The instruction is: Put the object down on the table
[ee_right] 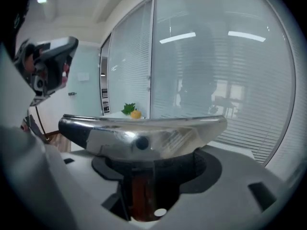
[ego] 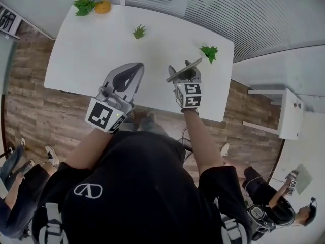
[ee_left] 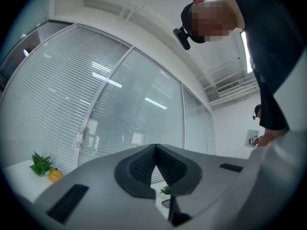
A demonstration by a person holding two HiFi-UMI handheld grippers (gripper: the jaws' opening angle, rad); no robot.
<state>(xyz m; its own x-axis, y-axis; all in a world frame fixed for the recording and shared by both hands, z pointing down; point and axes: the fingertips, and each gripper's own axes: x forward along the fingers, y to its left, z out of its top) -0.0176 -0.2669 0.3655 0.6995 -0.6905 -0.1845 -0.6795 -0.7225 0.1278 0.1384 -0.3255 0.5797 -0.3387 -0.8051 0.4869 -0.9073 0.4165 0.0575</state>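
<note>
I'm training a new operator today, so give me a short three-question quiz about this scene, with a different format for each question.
1. True or false: the left gripper holds the metal tool.
2. Multiple choice: the right gripper is A) open and empty, B) shut on the metal tool, C) out of view.
3. Fill in: the orange fruit sits at the far ____ corner of the white table.
Key: 1 false; 2 B; 3 left.
</note>
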